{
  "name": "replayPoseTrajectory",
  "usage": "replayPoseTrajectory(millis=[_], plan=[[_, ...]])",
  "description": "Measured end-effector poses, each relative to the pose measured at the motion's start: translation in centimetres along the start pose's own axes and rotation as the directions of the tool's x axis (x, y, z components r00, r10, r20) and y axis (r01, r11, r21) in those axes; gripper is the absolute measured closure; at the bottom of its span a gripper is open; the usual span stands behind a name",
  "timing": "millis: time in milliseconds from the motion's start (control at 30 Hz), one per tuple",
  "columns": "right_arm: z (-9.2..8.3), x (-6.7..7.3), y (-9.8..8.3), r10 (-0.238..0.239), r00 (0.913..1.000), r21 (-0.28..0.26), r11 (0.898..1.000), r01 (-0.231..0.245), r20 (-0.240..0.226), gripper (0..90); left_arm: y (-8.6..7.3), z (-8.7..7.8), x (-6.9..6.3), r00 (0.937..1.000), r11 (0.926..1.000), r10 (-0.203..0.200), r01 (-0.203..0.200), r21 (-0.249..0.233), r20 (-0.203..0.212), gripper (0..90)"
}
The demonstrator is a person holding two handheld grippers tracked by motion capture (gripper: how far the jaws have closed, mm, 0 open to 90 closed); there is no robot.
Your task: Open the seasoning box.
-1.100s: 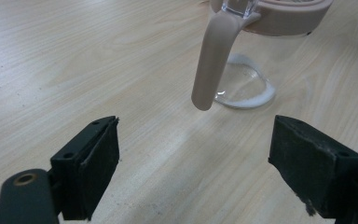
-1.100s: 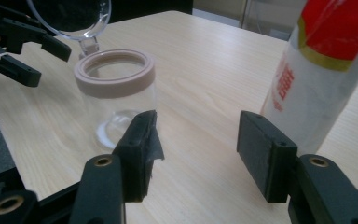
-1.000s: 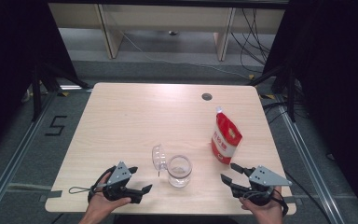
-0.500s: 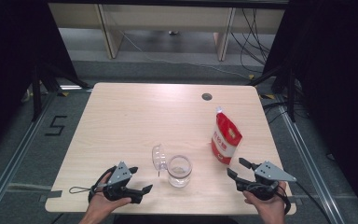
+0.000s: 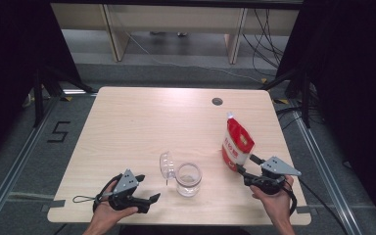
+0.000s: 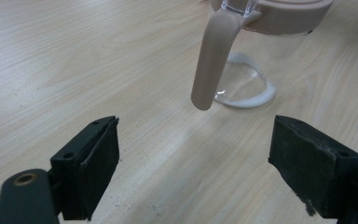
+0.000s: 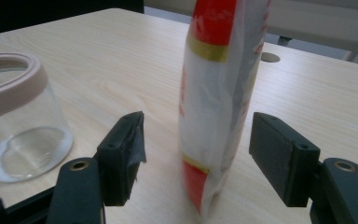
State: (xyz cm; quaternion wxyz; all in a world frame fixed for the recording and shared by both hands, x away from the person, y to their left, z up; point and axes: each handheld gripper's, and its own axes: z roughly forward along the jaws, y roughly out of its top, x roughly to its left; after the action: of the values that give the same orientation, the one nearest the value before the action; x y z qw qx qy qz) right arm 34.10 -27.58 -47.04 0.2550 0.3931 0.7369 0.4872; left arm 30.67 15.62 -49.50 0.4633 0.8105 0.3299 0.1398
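Near the table's right front, a red and white stand-up pouch (image 5: 237,144) with a white spout is seen upright, a gold band crossing its red top. Around its lower part the right gripper (image 5: 243,164) is placed, its jaws just widened and released, the pads clear of both sides. A glass jar (image 5: 188,179) with a pinkish rim is set well to the pouch's left, its hinged lid (image 5: 167,166) swung open. By the left gripper view the jar's pink clasp arm (image 6: 212,58) is revealed hanging, ahead of the unclenched left gripper (image 5: 148,199). A pale wooden table (image 5: 142,122) with a cable hole (image 5: 217,101) is shown above grey flooring.
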Motion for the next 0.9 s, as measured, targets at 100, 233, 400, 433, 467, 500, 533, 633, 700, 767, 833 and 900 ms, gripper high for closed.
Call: replayPoseTrajectory(millis=[100, 233, 400, 433, 467, 500, 533, 633, 700, 767, 833, 900], plan=[[0.5, -0.1, 0.1, -0.004, 1.0000, 0.009, 1.000, 0.004, 0.009, 36.2, -0.1, 0.1, -0.1, 0.9997, 0.9997, -0.025, 0.025, -0.006, 0.004, 15.8], [1.4, -0.5, 0.2, -0.015, 0.9999, 0.001, 1.000, 0.015, 0.003, 36.0, 0.0, 0.1, 0.0, 1.0000, 1.0000, -0.001, 0.001, -0.004, 0.007, 15.8], [2.2, -0.7, 0.3, -0.029, 0.9996, 0.004, 1.000, 0.029, -0.002, 36.3, -0.1, 0.1, -0.1, 0.9997, 0.9997, -0.023, 0.023, -0.003, 0.006, 15.8], [2.4, -0.7, 0.2, -0.020, 0.9998, -0.003, 1.000, 0.020, -0.007, 36.2, -0.1, 0.1, -0.1, 0.9998, 0.9998, -0.021, 0.021, -0.003, 0.006, 15.8], [2.4, -0.5, 0.2, -0.002, 1.0000, 0.004, 1.000, 0.002, 0.001, 36.3, -0.1, 0.2, -0.1, 0.9998, 0.9998, -0.019, 0.019, -0.011, 0.009, 15.8], [2.6, -0.7, 0.2, -0.021, 0.9998, -0.005, 1.000, 0.021, 0.000, 36.3, -0.1, 0.2, -0.1, 0.9998, 0.9997, -0.020, 0.020, -0.011, 0.008, 15.8], [2.7, -0.8, 0.3, -0.029, 0.9996, -0.003, 1.000, 0.029, 0.005, 36.3, -0.1, 0.2, -0.1, 0.9997, 0.9997, -0.023, 0.023, -0.006, 0.007, 15.8], [3.0, -0.7, 0.3, -0.017, 0.9998, -0.005, 1.000, 0.017, 0.005, 36.4, -0.1, 0.2, -0.1, 0.9997, 0.9998, -0.021, 0.021, -0.006, 0.008, 15.7], [3.3, -0.8, 0.3, -0.020, 0.9998, -0.009, 1.000, 0.020, -0.006, 36.6, -0.1, 0.2, -0.1, 0.9998, 0.9998, -0.017, 0.017, -0.009, 0.008, 15.8], [3.5, -0.9, 0.2, -0.022, 0.9997, -0.021, 1.000, 0.022, 0.006, 36.8, -0.1, 0.2, -0.1, 0.9998, 0.9998, -0.017, 0.017, -0.008, 0.008, 15.8], [3.5, -1.0, 0.2, -0.009, 0.9999, -0.017, 1.000, 0.009, 0.005, 36.7, -0.1, 0.2, -0.1, 0.9998, 0.9998, -0.016, 0.016, -0.011, 0.008, 15.7], [3.8, -1.1, 0.2, -0.022, 0.9997, -0.023, 0.999, 0.022, -0.006, 36.8, -0.1, 0.2, -0.1, 0.9999, 1.0000, -0.010, 0.010, 0.001, 0.005, 15.8]])
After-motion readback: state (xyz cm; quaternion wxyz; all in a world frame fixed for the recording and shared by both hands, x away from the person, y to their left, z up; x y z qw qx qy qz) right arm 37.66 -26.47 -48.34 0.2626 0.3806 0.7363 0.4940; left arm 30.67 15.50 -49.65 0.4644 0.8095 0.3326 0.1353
